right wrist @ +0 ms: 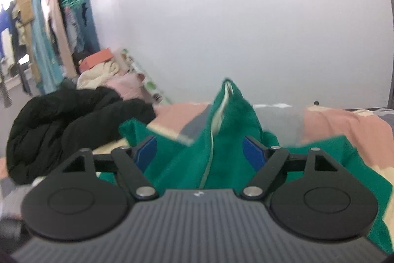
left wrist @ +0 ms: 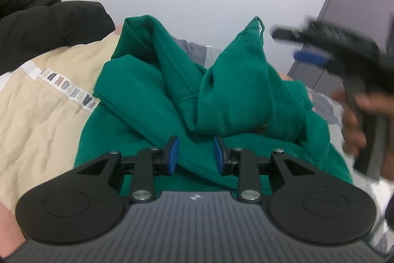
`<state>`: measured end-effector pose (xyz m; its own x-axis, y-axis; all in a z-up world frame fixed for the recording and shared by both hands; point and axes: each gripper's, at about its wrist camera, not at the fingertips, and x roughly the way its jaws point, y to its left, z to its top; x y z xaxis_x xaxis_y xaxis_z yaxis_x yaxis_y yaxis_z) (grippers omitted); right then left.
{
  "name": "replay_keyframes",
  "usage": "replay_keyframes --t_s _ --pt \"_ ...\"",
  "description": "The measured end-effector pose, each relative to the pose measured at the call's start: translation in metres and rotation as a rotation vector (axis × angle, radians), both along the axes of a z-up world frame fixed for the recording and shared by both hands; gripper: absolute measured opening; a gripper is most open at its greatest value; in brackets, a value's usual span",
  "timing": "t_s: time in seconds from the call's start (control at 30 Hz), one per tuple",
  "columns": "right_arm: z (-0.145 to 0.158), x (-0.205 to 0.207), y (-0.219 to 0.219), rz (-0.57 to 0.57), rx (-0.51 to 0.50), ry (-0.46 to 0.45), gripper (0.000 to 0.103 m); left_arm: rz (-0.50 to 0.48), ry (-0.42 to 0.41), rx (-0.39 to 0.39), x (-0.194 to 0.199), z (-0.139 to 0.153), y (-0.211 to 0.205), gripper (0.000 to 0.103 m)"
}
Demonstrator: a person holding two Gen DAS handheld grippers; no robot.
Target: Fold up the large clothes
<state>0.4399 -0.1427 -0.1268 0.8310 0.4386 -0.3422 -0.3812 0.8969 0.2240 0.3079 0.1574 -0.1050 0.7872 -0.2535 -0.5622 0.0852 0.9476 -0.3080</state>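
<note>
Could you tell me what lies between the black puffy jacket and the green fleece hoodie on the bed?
In the left wrist view, a beige garment with a lettered white stripe lies between the black puffy jacket and the green fleece hoodie.

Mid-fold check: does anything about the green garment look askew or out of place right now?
Yes. The green hoodie is not lying flat: two parts stand up in peaks and cross over its middle, bunched rather than squared. Both the left gripper and right gripper are open, so nothing holds it.
</note>
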Motion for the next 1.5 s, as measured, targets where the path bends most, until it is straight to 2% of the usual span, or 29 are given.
replay_keyframes --t_s 0.07,0.17,0.27,0.4,0.47,0.53,0.6,0.63,0.7,0.87,0.97,1.07,1.13,1.23,1.37,1.5 --pt "0.0 0.02 0.01 -0.038 0.008 0.004 0.078 -0.011 -0.012 0.052 0.001 -0.003 -0.002 0.035" --pt "-0.004 0.05 0.022 -0.102 0.023 0.024 0.078 -0.021 -0.008 0.086 0.004 -0.01 0.0 0.035" --pt "-0.013 0.078 0.028 -0.148 0.04 0.065 0.078 -0.021 -0.021 0.17 0.011 -0.019 0.003 0.035" --pt "-0.031 0.1 0.032 -0.198 0.055 0.121 0.077 -0.034 0.015 0.101 0.022 -0.03 0.018 0.035" --pt "-0.038 0.104 0.035 -0.206 0.023 0.116 0.076 -0.035 0.014 0.087 0.023 -0.033 0.023 0.035" --pt "-0.041 0.104 0.039 -0.203 -0.008 0.105 0.063 -0.04 0.017 0.08 0.023 -0.035 0.026 0.035" --pt "-0.042 0.103 0.04 -0.199 -0.015 0.123 0.033 -0.034 0.011 0.083 0.021 -0.035 0.03 0.035" --pt "-0.04 0.102 0.039 -0.203 -0.022 0.13 0.026 -0.031 0.009 0.081 0.021 -0.034 0.031 0.035" --pt "-0.035 0.094 0.04 -0.213 -0.057 0.118 0.022 -0.018 0.005 0.079 0.02 -0.033 0.036 0.035" --pt "-0.003 0.055 0.041 -0.158 -0.107 0.025 0.021 0.008 -0.011 0.046 0.016 -0.029 0.047 0.035" --pt "0.017 0.016 0.039 -0.128 -0.126 -0.036 0.02 0.031 -0.021 0.032 0.015 -0.028 0.05 0.035" --pt "0.031 -0.03 0.034 -0.066 -0.1 -0.081 0.02 0.043 -0.042 0.014 0.011 -0.024 0.053 0.035" --pt "0.034 -0.061 0.028 -0.012 -0.065 -0.095 0.02 0.051 -0.064 0.028 0.005 -0.018 0.057 0.035" --pt "0.032 -0.109 0.021 0.058 -0.041 -0.076 0.02 0.071 -0.082 0.022 -0.002 -0.008 0.066 0.035" --pt "0.02 -0.158 0.017 0.123 -0.057 -0.032 0.02 0.091 -0.092 -0.051 -0.015 -0.002 0.073 0.035" --pt "-0.003 -0.189 0.005 0.149 -0.078 0.078 0.021 0.064 -0.119 -0.085 -0.028 0.008 0.065 0.035"
